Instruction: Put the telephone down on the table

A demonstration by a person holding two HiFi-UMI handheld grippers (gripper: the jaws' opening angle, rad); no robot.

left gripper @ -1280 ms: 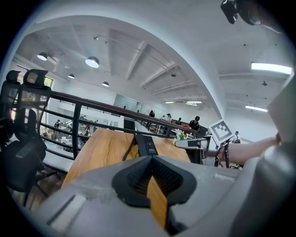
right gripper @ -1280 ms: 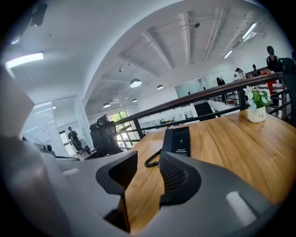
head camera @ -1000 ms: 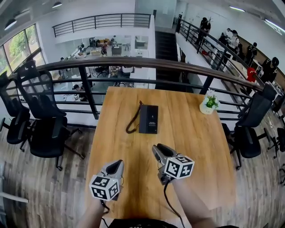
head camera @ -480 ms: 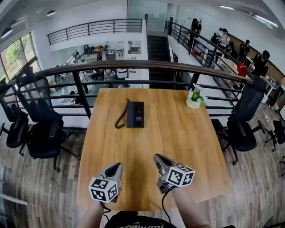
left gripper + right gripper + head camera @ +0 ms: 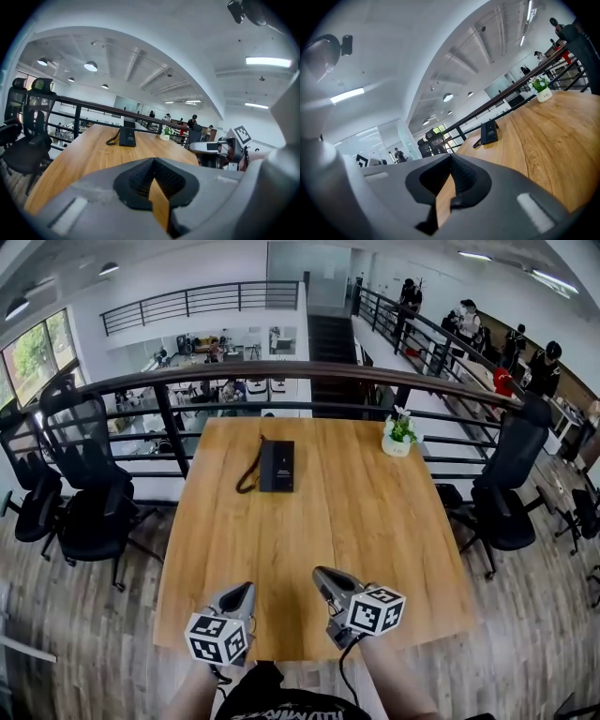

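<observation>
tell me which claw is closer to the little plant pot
The right claw: it is on the plant pot's side of the table, with the left claw further away beside it.

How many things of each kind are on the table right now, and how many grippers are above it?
Telephone: 1
Potted plant: 1
Grippers: 2, the left gripper and the right gripper, both shut and empty
Total: 4
</observation>
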